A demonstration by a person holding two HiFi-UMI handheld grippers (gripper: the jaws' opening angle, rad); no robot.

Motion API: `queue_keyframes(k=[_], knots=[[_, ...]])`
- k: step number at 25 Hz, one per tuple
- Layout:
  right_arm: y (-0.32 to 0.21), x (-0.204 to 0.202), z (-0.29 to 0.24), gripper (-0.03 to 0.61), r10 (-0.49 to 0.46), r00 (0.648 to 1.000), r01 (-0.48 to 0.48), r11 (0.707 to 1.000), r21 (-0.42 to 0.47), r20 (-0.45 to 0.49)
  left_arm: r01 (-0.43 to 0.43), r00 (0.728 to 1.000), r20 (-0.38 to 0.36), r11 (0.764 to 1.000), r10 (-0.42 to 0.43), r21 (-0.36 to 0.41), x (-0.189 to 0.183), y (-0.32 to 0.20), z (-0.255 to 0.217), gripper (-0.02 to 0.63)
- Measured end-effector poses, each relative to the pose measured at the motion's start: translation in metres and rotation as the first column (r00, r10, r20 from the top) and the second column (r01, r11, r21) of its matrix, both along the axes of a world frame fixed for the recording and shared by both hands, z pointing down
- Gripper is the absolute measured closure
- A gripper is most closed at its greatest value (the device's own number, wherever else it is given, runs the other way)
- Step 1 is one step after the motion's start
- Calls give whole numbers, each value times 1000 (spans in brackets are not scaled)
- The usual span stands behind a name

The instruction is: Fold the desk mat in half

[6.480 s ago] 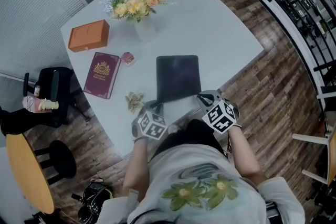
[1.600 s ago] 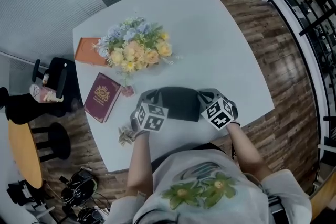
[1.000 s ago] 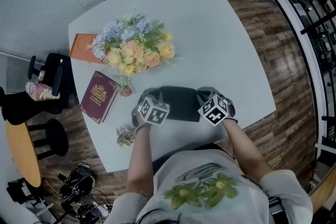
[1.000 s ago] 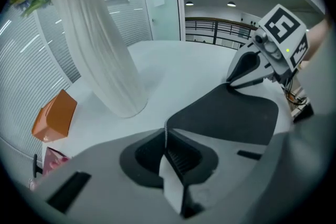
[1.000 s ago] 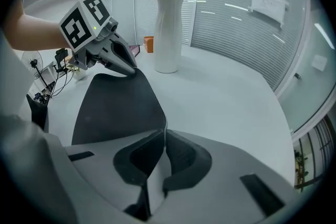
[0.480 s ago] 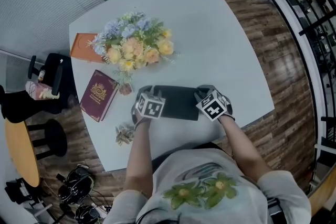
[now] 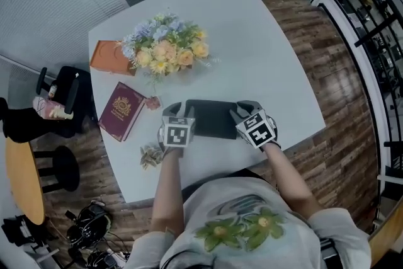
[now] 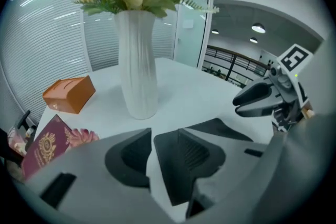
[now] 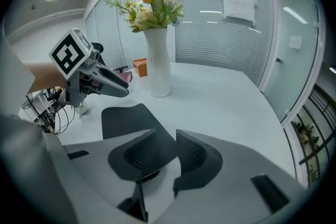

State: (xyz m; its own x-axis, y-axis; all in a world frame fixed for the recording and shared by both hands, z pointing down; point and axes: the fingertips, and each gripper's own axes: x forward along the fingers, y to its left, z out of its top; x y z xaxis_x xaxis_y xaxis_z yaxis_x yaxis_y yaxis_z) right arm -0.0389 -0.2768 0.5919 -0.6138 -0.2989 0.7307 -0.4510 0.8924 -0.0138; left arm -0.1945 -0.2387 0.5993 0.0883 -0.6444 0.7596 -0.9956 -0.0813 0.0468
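The dark desk mat [image 7: 211,118] lies folded in half on the white table [image 7: 264,53], a short wide rectangle right in front of me. My left gripper [image 7: 179,113] hovers over its left end and my right gripper [image 7: 243,109] over its right end. Both have just been opening and stand open, with nothing pressed between the pads. In the left gripper view the jaws [image 8: 152,155] show bare table in the gap, the mat [image 8: 220,130] just beyond to the right. In the right gripper view the mat [image 9: 126,115] lies below the parted jaws [image 9: 176,157].
A white vase of flowers [image 7: 167,50] stands close behind the mat. An orange box [image 7: 112,58], a maroon booklet [image 7: 124,111], a small pink item [image 7: 153,103] and a crumpled scrap [image 7: 150,156] lie to the left. The table's near edge [image 7: 208,176] is by my body.
The mat, flat and full length at first, is now folded. Within the last second both grippers lifted off its ends and their jaws parted.
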Motion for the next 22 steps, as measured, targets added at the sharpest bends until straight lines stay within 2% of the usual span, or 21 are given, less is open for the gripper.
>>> queue_keyframes(k=[3, 8, 14, 18, 22], knots=[[8, 0, -24, 466, 34, 998, -36, 999, 33, 48, 20, 999, -32, 998, -18, 62, 5, 9, -28, 476], [31, -1, -66, 469, 102, 982, -106, 994, 17, 156, 2, 998, -57, 989, 6, 148, 15, 27, -66, 476], [56, 2, -115, 520, 161, 951, -181, 982, 51, 265, -13, 997, -72, 972, 31, 234, 28, 52, -109, 479], [75, 3, -140, 550, 173, 934, -209, 974, 86, 312, -36, 996, -74, 960, 59, 278, 37, 66, -130, 506], [99, 5, -158, 561, 180, 918, -230, 967, 106, 352, -78, 992, -72, 947, 105, 312, 55, 83, -143, 592]])
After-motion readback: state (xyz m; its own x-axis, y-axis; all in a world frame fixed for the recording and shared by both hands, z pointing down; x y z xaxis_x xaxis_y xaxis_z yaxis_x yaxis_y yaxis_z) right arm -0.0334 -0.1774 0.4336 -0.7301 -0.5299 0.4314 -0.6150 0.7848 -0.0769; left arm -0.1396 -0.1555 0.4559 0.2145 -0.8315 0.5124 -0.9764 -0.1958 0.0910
